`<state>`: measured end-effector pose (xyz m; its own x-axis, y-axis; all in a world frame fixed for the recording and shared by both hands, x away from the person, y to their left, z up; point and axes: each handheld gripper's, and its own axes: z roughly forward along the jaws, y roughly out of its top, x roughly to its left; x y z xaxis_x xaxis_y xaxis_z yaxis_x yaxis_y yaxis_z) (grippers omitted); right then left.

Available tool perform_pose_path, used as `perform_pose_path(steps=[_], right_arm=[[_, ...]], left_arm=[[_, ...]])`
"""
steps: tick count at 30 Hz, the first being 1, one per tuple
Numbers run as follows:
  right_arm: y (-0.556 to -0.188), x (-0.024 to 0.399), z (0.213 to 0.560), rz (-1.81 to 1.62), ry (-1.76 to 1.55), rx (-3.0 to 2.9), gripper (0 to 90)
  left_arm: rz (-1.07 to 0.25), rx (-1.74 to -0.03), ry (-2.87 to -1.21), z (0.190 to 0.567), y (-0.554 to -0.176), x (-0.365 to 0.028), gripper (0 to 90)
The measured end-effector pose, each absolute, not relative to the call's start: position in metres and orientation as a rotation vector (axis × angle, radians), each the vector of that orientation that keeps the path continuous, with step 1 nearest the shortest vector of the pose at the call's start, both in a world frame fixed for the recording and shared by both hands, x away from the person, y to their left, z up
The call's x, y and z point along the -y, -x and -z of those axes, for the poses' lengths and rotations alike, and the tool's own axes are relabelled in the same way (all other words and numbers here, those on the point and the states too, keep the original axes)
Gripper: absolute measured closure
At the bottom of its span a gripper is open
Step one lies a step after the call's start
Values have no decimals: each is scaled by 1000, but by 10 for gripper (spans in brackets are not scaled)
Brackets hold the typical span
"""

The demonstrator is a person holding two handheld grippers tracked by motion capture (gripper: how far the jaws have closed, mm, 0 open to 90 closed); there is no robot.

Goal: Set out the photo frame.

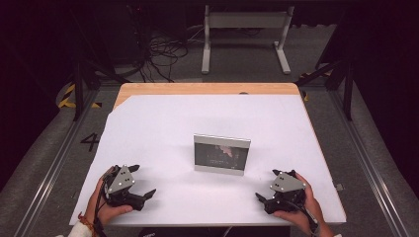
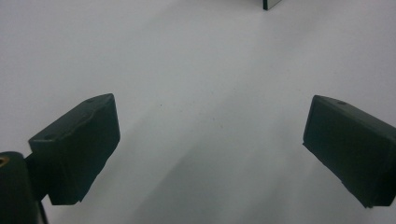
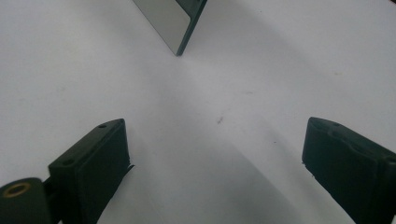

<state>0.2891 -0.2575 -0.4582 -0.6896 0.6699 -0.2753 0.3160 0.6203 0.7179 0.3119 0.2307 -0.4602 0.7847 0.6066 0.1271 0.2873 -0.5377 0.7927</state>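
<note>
While both tools rest near the front edge of the white-covered wooden worktop, neither has reached the object. The thin, silver-framed rectangular panel with a dark picture face stands upright at mid-worktop, between the two grippers and well apart from each. The left gripper has its fingers spread wide with nothing between them; the right gripper likewise has its fingers released and empty. In the right gripper view the panel's corner appears to lean slightly, though camera tilt may account for this.

Risk assessment: the panel stands on a narrow lower edge. A one-sided push from either gripper would likely topple it flat. A pinch on the smooth frame could slip, dropping it on the worktop.
</note>
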Motion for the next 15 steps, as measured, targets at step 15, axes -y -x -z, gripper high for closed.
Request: perform_pose_path(steps=[15], right_arm=[[-290, 260, 454, -898, -792, -2293, 76]], left_arm=[[-496, -688, -2147, 460, -311, -232, 45]])
